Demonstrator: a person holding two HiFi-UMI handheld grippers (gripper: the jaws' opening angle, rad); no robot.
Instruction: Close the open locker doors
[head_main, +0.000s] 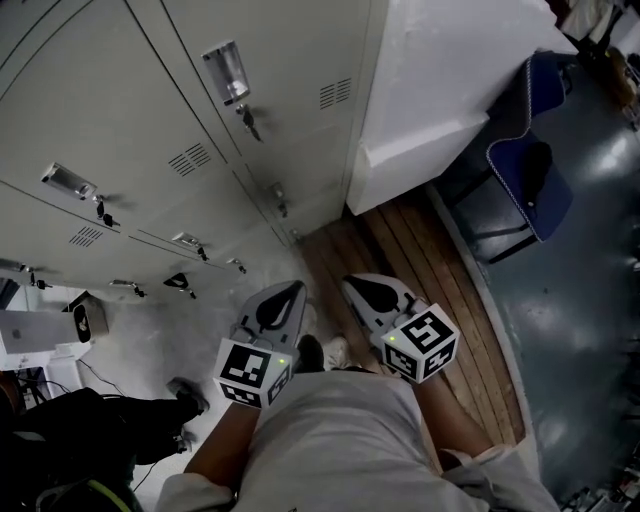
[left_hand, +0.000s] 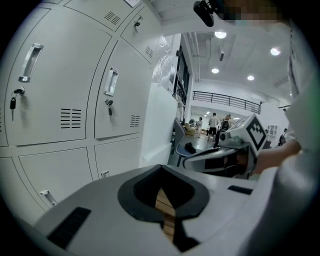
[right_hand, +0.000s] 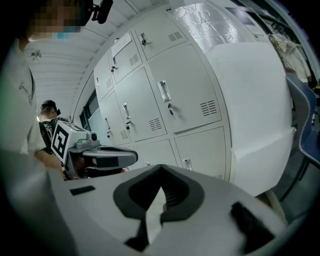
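Along the wall runs a bank of pale grey lockers (head_main: 150, 100), stacked in tiers. Every door that shows clearly sits flush in its frame. At the lower left edge of the head view a pale panel (head_main: 30, 332) juts out, and I cannot tell whether it is a door. Just beside the lockers stands a tall white block (head_main: 450, 80), with a strip of wooden flooring (head_main: 420, 260) at its foot and shiny grey floor (head_main: 590, 250) beyond. A blue chair (head_main: 525, 170) stands on that grey floor, close to the block.

The person, in a light shirt (head_main: 340, 440), stands facing the lockers and holds both tools low at the waist, side by side but apart. The left gripper (head_main: 290, 295) points at the lower lockers; its jaws are pressed together at the tips with nothing between them, only floor showing through the gap behind. The right gripper (head_main: 355, 288) is likewise closed up and empty, well short of any door.

Each door carries a metal pull handle (head_main: 225, 70), and small keys (head_main: 248, 122) hang in the locks beneath.
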